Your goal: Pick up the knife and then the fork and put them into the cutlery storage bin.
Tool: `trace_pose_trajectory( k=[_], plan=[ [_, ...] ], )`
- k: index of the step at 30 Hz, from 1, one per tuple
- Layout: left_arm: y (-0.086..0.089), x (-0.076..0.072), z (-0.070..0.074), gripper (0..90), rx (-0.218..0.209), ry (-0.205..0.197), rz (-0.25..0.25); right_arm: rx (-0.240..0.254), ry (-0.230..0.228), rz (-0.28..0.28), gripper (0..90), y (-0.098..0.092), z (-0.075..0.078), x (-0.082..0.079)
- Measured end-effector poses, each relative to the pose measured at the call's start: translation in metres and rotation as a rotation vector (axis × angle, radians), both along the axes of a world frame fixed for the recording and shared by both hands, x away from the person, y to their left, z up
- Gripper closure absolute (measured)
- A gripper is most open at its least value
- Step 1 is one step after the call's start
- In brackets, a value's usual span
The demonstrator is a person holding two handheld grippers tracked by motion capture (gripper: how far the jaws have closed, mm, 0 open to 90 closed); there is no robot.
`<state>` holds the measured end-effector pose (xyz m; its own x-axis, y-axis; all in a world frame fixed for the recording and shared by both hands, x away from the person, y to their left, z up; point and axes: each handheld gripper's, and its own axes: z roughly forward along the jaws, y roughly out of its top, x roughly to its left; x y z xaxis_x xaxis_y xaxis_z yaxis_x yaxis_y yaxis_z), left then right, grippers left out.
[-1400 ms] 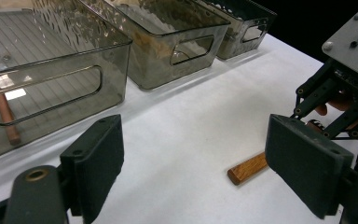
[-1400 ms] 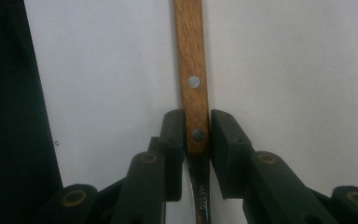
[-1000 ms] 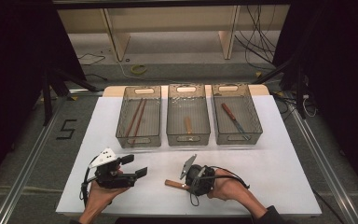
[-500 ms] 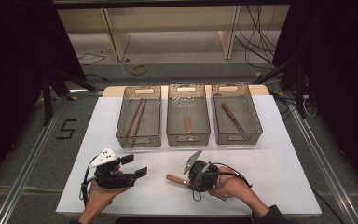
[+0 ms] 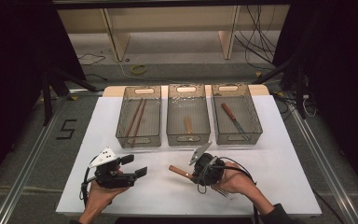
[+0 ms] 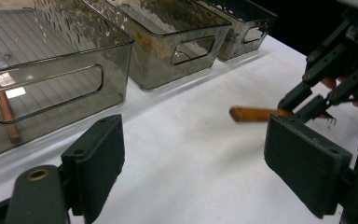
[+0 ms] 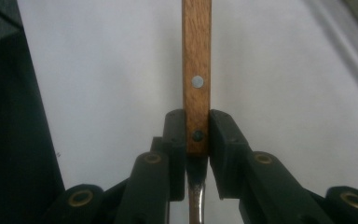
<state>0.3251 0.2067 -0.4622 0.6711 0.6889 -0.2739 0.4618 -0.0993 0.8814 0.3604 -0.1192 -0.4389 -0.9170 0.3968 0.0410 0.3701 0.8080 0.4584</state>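
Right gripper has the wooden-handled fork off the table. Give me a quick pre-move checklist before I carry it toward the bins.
1. Right gripper clamped on the fork handle: ok.
2. Handle centred between the pads: ok, though gripped near its metal end.
3. Left gripper open, holding nothing, apart from the fork: ok.
4. Fork tines behind the right hand: cannot tell whether they are off the table.
5. Matching bin: cannot tell; middle bin holds a wooden-handled piece, right bin a knife, left bin chopsticks.
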Motion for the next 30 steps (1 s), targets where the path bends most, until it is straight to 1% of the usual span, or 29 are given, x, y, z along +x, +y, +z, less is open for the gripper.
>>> trace_pose_trajectory(
  k=[4, 8, 13, 15, 18, 20, 23, 24, 30],
  plan=[
    [0.000, 0.000, 0.000, 19.6, -0.002, 0.003, 0.001, 0.040, -0.002, -0.038, 77.9, -0.011, 0.009, 0.008],
    [0.000, 0.000, -0.001, 19.6, -0.002, 0.004, 0.002, 0.087, -0.020, -0.081, 77.9, -0.022, 0.020, 0.016],
    [0.001, 0.001, -0.001, 19.5, -0.006, 0.004, 0.004, 0.129, -0.044, -0.132, 77.9, -0.037, 0.033, 0.026],
    [0.001, 0.001, -0.001, 19.5, -0.006, 0.003, 0.003, 0.145, -0.045, -0.155, 77.9, -0.043, 0.036, 0.031],
    [0.002, 0.001, -0.001, 19.5, -0.008, 0.003, 0.005, 0.159, -0.058, -0.182, 77.9, -0.051, 0.041, 0.038],
    [0.002, 0.001, -0.001, 19.5, -0.011, 0.003, 0.007, 0.169, -0.058, -0.202, 77.9, -0.055, 0.044, 0.042],
    [0.002, 0.001, -0.001, 19.5, -0.011, 0.003, 0.009, 0.186, -0.071, -0.224, 77.9, -0.061, 0.048, 0.050],
    [0.002, 0.001, -0.001, 19.5, -0.011, 0.003, 0.009, 0.193, -0.069, -0.239, 77.9, -0.063, 0.050, 0.052],
    [0.003, 0.002, -0.001, 19.5, -0.011, 0.003, 0.010, 0.218, -0.087, -0.283, 77.9, -0.074, 0.060, 0.065]
  ],
)
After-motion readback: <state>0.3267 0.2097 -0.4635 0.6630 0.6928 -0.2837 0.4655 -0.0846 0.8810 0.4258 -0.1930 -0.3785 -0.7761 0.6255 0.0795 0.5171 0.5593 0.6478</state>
